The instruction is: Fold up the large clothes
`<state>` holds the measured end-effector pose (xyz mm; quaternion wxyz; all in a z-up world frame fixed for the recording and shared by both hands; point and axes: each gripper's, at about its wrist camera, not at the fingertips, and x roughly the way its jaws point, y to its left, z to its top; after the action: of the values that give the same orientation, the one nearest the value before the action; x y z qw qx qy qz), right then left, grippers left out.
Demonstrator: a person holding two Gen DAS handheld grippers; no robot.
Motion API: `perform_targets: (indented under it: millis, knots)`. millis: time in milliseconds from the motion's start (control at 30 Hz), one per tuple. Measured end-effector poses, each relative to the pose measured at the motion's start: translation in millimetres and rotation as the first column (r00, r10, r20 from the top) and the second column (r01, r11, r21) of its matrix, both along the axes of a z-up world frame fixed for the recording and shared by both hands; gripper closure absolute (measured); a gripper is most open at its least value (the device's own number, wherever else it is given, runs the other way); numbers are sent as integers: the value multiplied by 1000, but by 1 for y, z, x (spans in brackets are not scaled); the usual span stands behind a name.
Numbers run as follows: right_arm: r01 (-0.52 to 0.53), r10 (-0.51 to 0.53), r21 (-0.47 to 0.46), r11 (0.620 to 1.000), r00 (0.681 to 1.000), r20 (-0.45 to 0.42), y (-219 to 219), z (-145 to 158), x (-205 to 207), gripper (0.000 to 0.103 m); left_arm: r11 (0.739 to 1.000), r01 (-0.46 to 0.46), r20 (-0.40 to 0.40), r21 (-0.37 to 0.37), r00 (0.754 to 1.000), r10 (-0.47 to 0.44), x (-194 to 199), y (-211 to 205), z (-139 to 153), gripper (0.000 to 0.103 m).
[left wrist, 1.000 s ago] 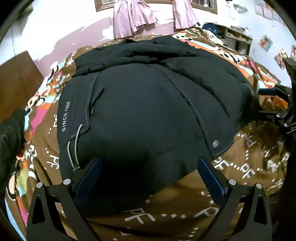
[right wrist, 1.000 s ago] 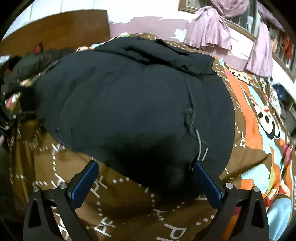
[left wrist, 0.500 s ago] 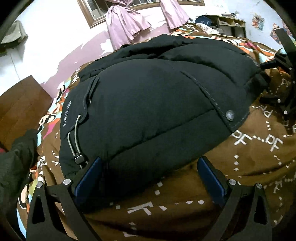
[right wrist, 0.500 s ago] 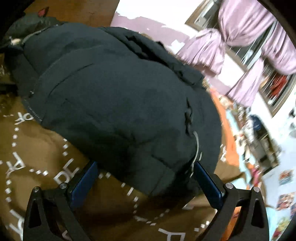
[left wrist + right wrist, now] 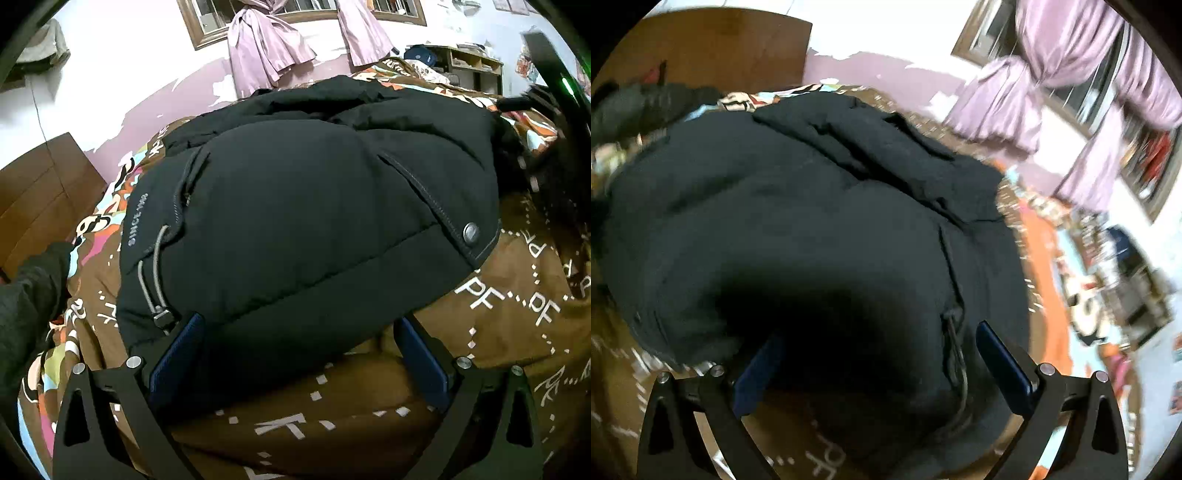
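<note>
A large black puffer jacket (image 5: 295, 206) lies spread on a bed with a brown patterned cover (image 5: 517, 306). It has a grey drawcord (image 5: 155, 273) at the left hem and a snap button (image 5: 471, 232) on the front flap. My left gripper (image 5: 299, 347) is open, its blue pads either side of the jacket's near hem. In the right wrist view the jacket (image 5: 798, 229) fills the frame. My right gripper (image 5: 875, 354) is open, and the hem bulges between its pads. The right gripper also shows in the left wrist view (image 5: 546, 96) at the far right.
Purple curtains (image 5: 266, 48) hang at a window on the far wall. A wooden headboard (image 5: 40, 192) stands at the left. Another dark garment (image 5: 26, 310) lies at the bed's left edge. Shelves (image 5: 469, 70) stand at the back right.
Both grippers have moved closer to the jacket's hem. The right wrist view swung and is blurred, and the hem now sits between its pads. Both stay open.
</note>
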<state>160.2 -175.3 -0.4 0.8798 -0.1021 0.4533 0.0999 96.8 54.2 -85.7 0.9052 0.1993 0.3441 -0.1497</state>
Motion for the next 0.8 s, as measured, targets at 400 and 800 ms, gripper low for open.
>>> perform_targets:
  millis: [400, 800]
  knots:
    - [64, -24, 205, 977, 981, -191, -18, 21, 46, 1, 995, 64, -20, 70, 998, -62, 2, -10, -1, 3]
    - [96, -45, 224, 970, 974, -222, -28, -6, 26, 0, 976, 101, -74, 194, 993, -88, 11, -14, -28, 3]
